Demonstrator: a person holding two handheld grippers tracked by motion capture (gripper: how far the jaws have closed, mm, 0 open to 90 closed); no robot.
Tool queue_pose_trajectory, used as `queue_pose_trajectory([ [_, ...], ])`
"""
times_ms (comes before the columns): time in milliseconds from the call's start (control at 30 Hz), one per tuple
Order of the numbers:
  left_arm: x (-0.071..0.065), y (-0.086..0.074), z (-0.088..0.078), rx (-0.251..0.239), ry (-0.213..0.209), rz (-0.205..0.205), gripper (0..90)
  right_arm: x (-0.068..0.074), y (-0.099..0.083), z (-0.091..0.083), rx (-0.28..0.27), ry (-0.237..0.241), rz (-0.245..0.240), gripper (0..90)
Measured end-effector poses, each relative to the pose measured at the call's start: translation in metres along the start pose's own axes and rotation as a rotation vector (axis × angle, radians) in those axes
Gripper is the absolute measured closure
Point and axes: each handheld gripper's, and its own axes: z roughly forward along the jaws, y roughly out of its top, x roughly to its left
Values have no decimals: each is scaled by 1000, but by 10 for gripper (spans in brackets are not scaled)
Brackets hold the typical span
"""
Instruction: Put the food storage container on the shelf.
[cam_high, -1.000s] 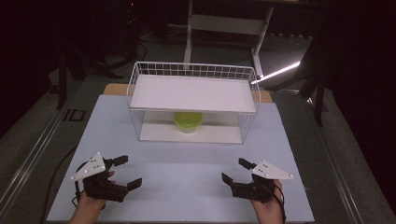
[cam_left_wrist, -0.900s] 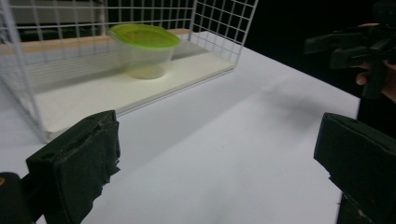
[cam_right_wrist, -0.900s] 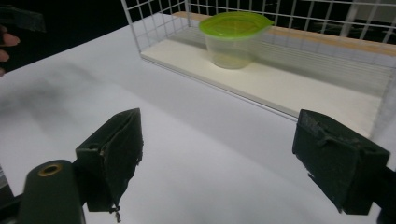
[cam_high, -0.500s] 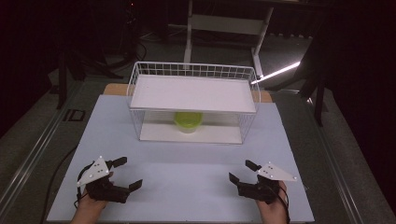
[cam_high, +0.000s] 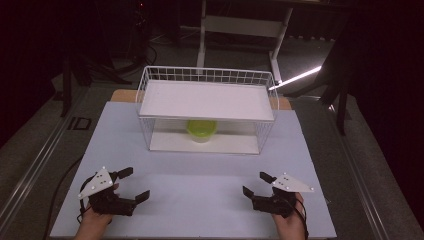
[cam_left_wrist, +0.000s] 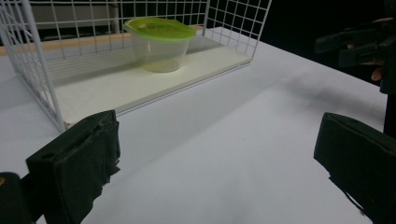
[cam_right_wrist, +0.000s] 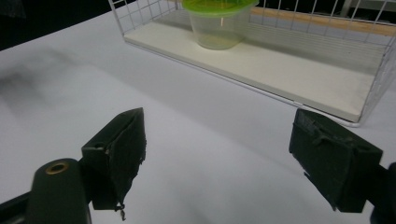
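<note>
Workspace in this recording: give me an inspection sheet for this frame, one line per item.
Surface: white table top, bare between the grippers and the rack.
Job's things: clear container with green lid, upright on the lower shelf of the white wire rack; the rack's upper shelf holds nothing.
Clutter: nothing seen on the table.
Grippers: left gripper and right gripper both open, holding nothing, near the table's front edge, well apart from the rack.
Cables: a dark cable trails off the table's left side.
Surroundings: dark room; a white stand behind the table, a bright light strip at the right.
</note>
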Motion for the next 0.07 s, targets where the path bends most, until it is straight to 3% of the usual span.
queue_pose_trajectory([
  [67, 0, 0, 0, -3, 3, -2, 12, 1, 0, 1, 4, -2, -8, 184],
])
